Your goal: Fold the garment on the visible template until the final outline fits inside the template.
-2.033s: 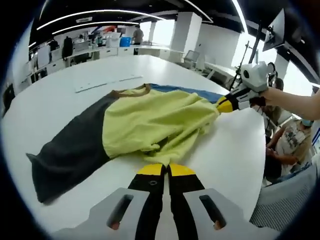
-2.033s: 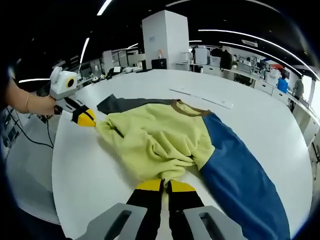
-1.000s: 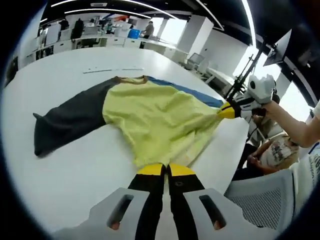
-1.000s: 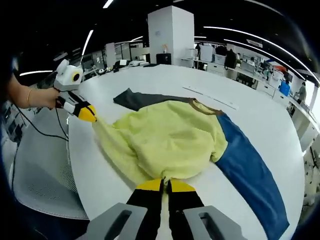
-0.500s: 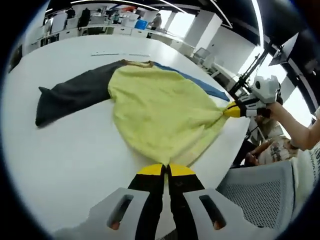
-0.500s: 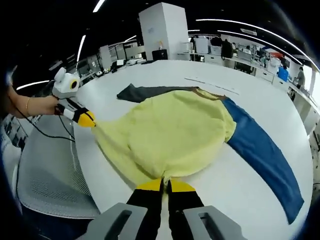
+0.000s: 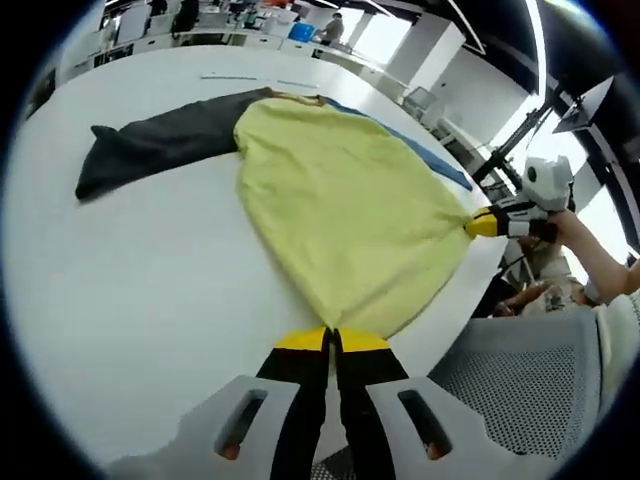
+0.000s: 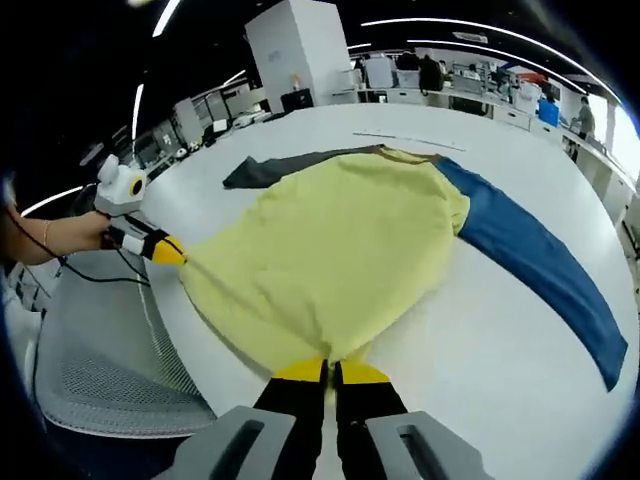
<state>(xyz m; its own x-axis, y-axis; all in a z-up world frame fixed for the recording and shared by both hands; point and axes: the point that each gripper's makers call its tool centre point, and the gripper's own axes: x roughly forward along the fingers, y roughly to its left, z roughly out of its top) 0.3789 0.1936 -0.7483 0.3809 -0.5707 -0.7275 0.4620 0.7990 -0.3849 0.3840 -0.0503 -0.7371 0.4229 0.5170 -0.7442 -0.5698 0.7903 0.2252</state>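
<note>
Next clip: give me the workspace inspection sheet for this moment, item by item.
Surface: white table, garment near its edge.
Job's things: garment, yellow body spread flat, dark sleeve and blue sleeve stretched outward; template outline not discernible.
Clutter: thin pale strip beyond the collar.
Grippers: left gripper and right gripper each shut on the hem.
Cables: dark cable by the left gripper.
Surroundings: mesh chair, open office with desks.

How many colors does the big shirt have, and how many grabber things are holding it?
Yellow body: 1
Blue sleeve: 1
Dark grey sleeve: 1
Brown collar: 1
Colors on the shirt: 4
Left gripper, shut on the hem: 1
Right gripper, shut on the hem: 1
Grippers holding it: 2
Total: 4 colors, 2 grippers.
</note>
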